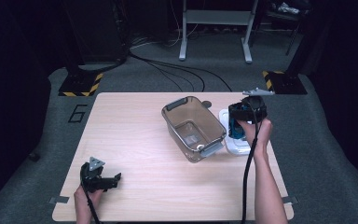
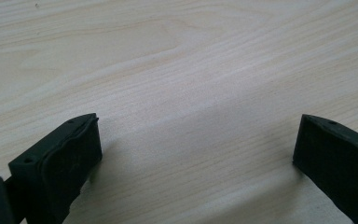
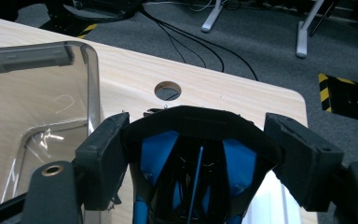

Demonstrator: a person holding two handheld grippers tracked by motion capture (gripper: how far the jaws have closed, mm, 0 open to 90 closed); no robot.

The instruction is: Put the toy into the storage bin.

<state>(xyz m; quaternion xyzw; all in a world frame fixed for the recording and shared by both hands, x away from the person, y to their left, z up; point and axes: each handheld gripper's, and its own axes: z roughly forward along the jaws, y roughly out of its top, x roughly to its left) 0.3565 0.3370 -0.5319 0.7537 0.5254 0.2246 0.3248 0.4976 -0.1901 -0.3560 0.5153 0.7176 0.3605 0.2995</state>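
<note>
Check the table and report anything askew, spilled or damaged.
Nothing spilled or broken. The clear bin sits skewed to the table edges, empty, lid off. The right gripper holds a black-and-blue object above a white lid beside the bin.

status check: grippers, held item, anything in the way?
Right hand-held gripper shut on black-and-blue object. Left hand-held gripper open, nothing between. Clear bin beside the right.

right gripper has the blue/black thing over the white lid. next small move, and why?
Probably carry it left over the clear bin and lower it in. The right gripper is shut on the blue-and-black thing, held above the white lid; the bin is open beside it. The left gripper sits open, idle.
</note>
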